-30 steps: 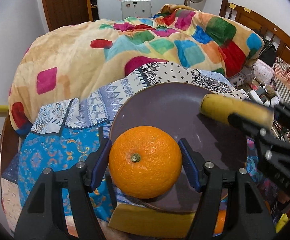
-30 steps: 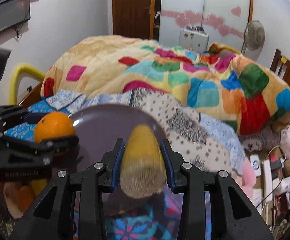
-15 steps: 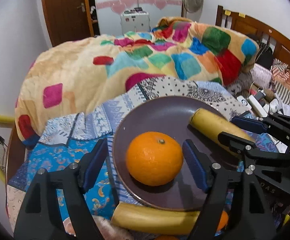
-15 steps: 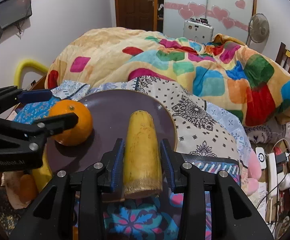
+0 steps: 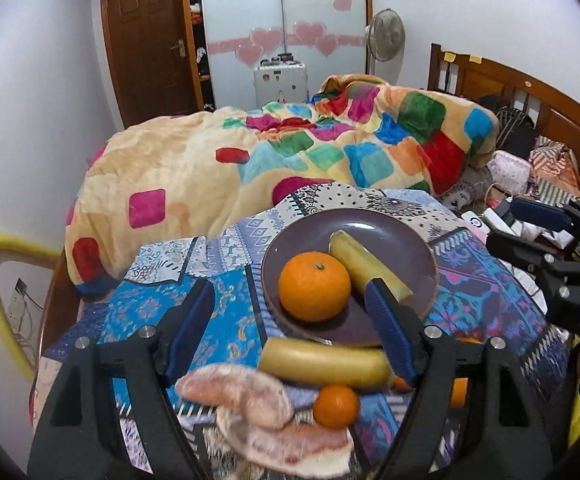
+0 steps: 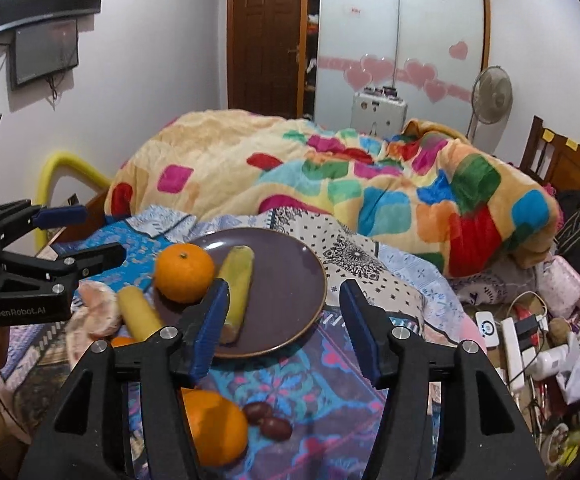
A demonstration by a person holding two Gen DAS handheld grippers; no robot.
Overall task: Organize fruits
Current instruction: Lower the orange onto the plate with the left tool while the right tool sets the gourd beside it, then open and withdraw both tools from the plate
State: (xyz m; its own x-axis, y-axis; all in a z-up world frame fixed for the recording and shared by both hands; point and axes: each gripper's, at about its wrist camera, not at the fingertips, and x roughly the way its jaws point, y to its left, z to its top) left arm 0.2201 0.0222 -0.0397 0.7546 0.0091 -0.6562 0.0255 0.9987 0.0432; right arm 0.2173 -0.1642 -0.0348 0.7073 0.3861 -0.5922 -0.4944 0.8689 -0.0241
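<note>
Round orange fruit and yellow banana piece occupy the purple plate; both claws gape empty, apparently several fruits remaining.

A brown wooden door stands in the far corner, next to a frosted wardrobe panel stuck with pink hearts, and a pedestal fan rises just beside it. White walls close the room in, with a dark screen mounted high on one. A patchwork blanket lies heaped before a wooden headboard.
</note>
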